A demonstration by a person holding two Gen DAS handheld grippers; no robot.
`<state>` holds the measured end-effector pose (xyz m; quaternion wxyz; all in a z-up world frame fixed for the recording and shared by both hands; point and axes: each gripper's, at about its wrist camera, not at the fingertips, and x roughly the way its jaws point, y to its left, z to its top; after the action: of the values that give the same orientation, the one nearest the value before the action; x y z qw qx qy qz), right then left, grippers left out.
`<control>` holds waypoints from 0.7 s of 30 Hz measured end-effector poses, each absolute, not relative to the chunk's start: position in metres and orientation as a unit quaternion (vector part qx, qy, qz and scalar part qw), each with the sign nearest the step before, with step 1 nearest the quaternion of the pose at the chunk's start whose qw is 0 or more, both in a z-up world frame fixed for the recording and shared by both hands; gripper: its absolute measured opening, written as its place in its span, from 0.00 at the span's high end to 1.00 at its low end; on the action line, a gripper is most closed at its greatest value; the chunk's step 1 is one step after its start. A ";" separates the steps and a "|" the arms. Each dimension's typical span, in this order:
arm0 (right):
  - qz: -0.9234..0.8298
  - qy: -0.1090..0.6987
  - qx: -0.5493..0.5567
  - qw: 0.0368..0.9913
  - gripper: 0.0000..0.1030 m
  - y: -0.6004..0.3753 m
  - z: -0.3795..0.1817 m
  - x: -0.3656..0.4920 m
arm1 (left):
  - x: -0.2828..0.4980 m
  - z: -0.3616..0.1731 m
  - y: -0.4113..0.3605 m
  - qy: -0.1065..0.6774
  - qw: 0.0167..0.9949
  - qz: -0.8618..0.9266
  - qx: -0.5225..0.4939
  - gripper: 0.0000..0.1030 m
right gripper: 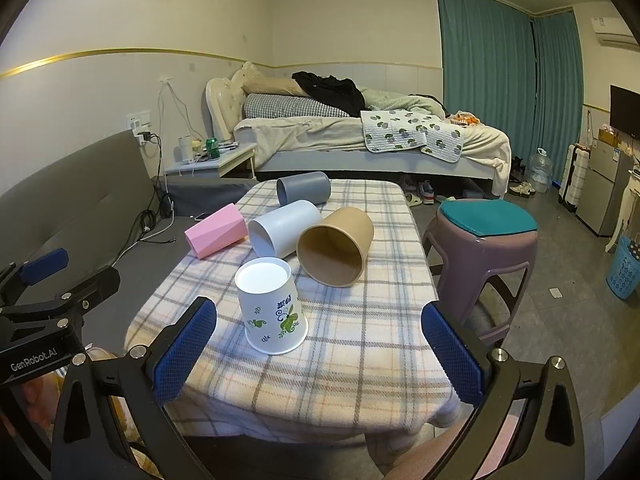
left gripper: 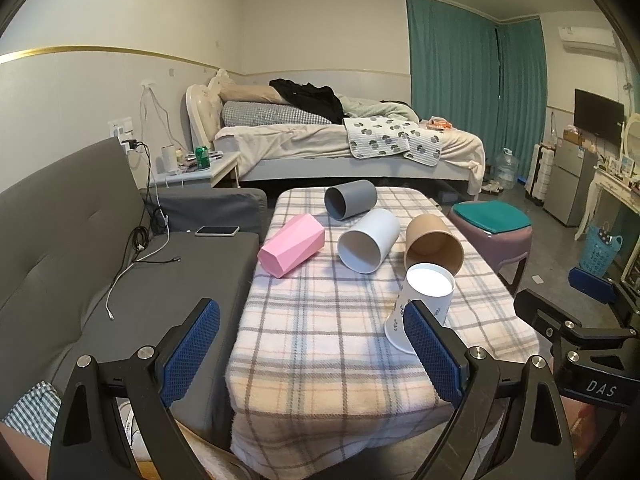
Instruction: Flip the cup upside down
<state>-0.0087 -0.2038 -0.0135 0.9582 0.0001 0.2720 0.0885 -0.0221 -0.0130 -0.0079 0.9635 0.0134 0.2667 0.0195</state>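
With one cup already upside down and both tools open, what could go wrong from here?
1. The white printed cup stands inverted near the table's front edge; a nudge might tip it off.
2. The brown cup, white cup, grey cup and pink cup lie clustered; grabbing one may roll its neighbours.

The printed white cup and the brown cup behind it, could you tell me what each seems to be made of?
The printed white cup looks like thin coated paper: matte white wall, green and blue print, a recessed base with a raised rim on top. The brown cup looks like uncoated kraft paper: dull tan inside and out, with a thin rolled lip. Neither can be confirmed by sight alone.
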 end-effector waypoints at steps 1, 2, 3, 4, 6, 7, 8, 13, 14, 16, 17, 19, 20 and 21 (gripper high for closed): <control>0.089 0.272 0.000 0.958 0.00 -0.204 -0.014 -0.009 | -0.023 -0.008 -0.014 0.266 0.964 0.019 0.015 0.07; 0.088 0.271 0.000 0.959 0.00 -0.204 -0.013 -0.009 | -0.023 -0.008 -0.015 0.265 0.964 0.019 0.016 0.07; 0.088 0.271 0.000 0.959 0.00 -0.204 -0.013 -0.009 | -0.023 -0.008 -0.014 0.266 0.964 0.020 0.015 0.07; 0.088 0.271 0.000 0.958 0.00 -0.204 -0.013 -0.009 | -0.023 -0.008 -0.014 0.266 0.964 0.019 0.015 0.07; 0.088 0.272 0.000 0.958 0.00 -0.204 -0.013 -0.009 | -0.023 -0.008 -0.015 0.268 0.963 0.017 0.016 0.07; 0.088 0.273 0.000 0.958 0.00 -0.204 -0.014 -0.009 | -0.022 -0.008 -0.015 0.268 0.963 0.017 0.017 0.07; 0.087 0.274 0.000 0.958 0.00 -0.204 -0.014 -0.008 | -0.022 -0.007 -0.016 0.268 0.963 0.017 0.016 0.07; 0.087 0.275 0.000 0.958 0.00 -0.203 -0.017 -0.008 | -0.022 -0.007 -0.016 0.267 0.963 0.015 0.016 0.07; 0.087 0.275 0.000 0.958 0.00 -0.203 -0.017 -0.008 | -0.022 -0.007 -0.016 0.267 0.963 0.015 0.017 0.07; 0.087 0.275 0.001 0.958 0.00 -0.203 -0.017 -0.008 | -0.022 -0.007 -0.016 0.267 0.964 0.015 0.017 0.07; 0.086 0.276 0.001 0.957 0.00 -0.202 -0.018 -0.009 | -0.022 -0.007 -0.016 0.267 0.964 0.015 0.017 0.07; 0.086 0.276 0.001 0.957 0.00 -0.203 -0.018 -0.009 | -0.022 -0.007 -0.016 0.267 0.963 0.015 0.016 0.07; 0.086 0.276 0.001 0.957 0.00 -0.203 -0.018 -0.009 | -0.022 -0.007 -0.016 0.267 0.964 0.015 0.016 0.07; 0.086 0.276 0.001 0.957 0.00 -0.203 -0.018 -0.009 | -0.022 -0.007 -0.016 0.267 0.964 0.015 0.016 0.07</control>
<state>-0.0086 -0.2028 -0.0175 0.9574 0.0007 0.2757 0.0863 -0.0219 -0.0164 -0.0069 0.9636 0.0164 0.2666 0.0147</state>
